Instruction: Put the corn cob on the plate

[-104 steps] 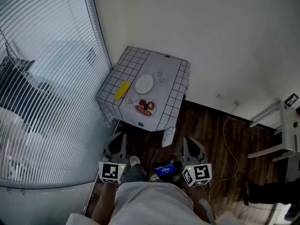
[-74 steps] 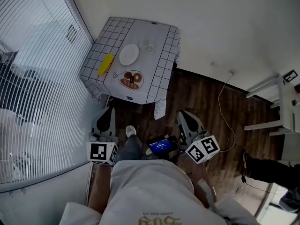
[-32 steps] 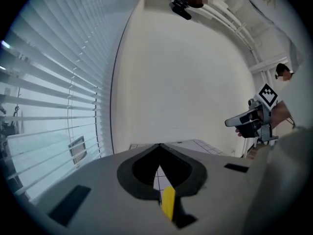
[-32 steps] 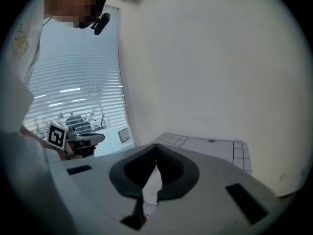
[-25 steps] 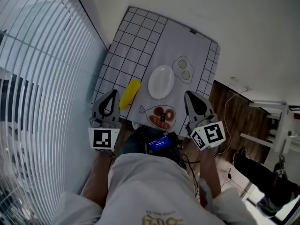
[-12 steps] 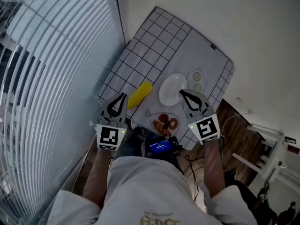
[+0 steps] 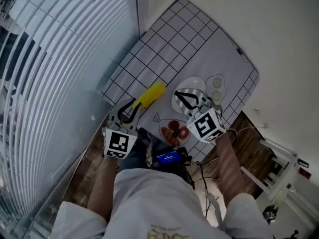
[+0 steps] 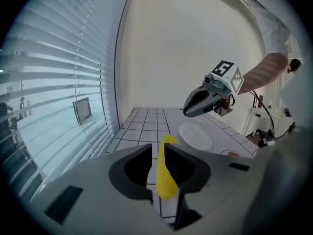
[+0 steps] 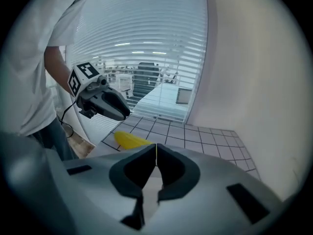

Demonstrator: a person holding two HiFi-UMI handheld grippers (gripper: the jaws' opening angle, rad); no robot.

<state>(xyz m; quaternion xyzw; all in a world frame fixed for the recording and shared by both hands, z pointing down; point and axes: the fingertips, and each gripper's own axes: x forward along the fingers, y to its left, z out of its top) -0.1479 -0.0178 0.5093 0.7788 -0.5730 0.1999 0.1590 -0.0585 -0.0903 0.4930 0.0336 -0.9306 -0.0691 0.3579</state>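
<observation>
Corn cob (image 7: 151,94) is lying flat on the table (image 7: 164,44), on the grid cloth near the front-left edge, just beside the plate (image 7: 195,82) and not touching it. Left gripper (image 7: 133,105) is sitting at the cob's near end; its fingers are opening, with the cob (image 8: 165,180) lining up in the gap but the pads not pressing on it, so no hold yet. Right gripper (image 7: 177,94) is hanging over the plate with fingers clenched shut on nothing. I'm reading the cob as light, stiff and smooth, probably a plastic one: round, so likely rolling or slipping if pinched at the tapered tip. I'm favouring a grip across the middle of its length, fingers square to the axis. The plate (image 8: 195,137) is looking shallow and empty, so landing should be easy. In the way: the right gripper (image 8: 203,99) is crowding the drop zone and should be clearing off. The blinds (image 7: 60,59) are running close along the left side. The pictures on the cloth are looking flat, no obstacle.
</observation>
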